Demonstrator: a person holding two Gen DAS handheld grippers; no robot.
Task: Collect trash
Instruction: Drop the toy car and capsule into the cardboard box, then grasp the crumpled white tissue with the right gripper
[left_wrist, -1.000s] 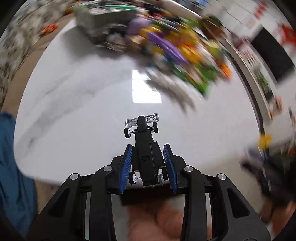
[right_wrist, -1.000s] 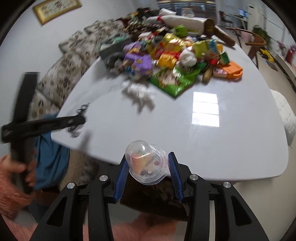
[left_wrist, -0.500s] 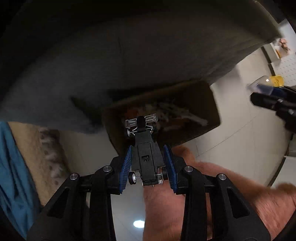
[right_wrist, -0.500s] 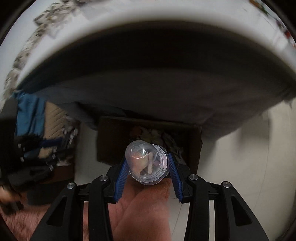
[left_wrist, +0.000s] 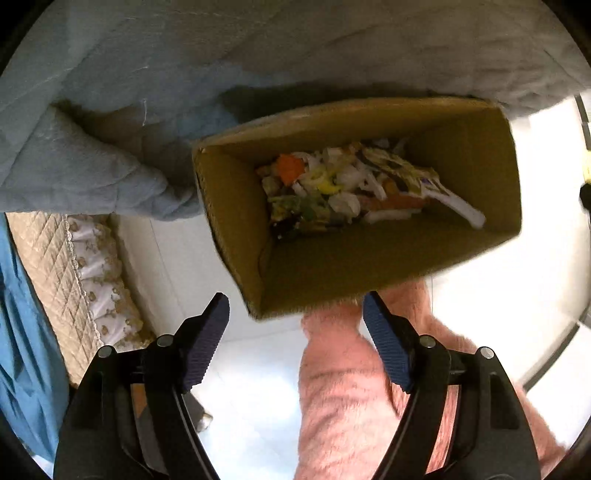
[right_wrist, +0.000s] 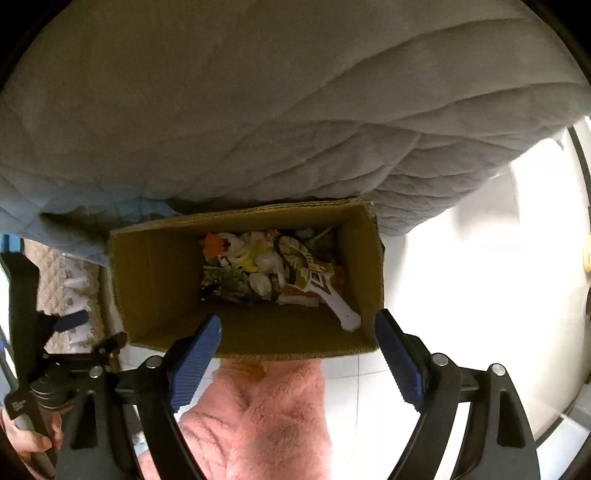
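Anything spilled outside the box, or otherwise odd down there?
Nothing stands out. The cardboard box sits upright on the floor, and the trash lies inside it. Nothing shows on the floor tiles around it. Both claws, left claw and right claw, are open and empty.

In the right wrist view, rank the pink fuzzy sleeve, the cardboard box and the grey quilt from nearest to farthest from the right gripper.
1. Pink fuzzy sleeve, right beneath the right gripper.
2. Cardboard box, just ahead, on the floor.
3. Grey quilt, beyond the box, hanging above it.

L gripper (left_wrist: 295, 343): jaws just opened wide, empty | R gripper (right_wrist: 297, 354): jaws just opened wide, empty, pointing down
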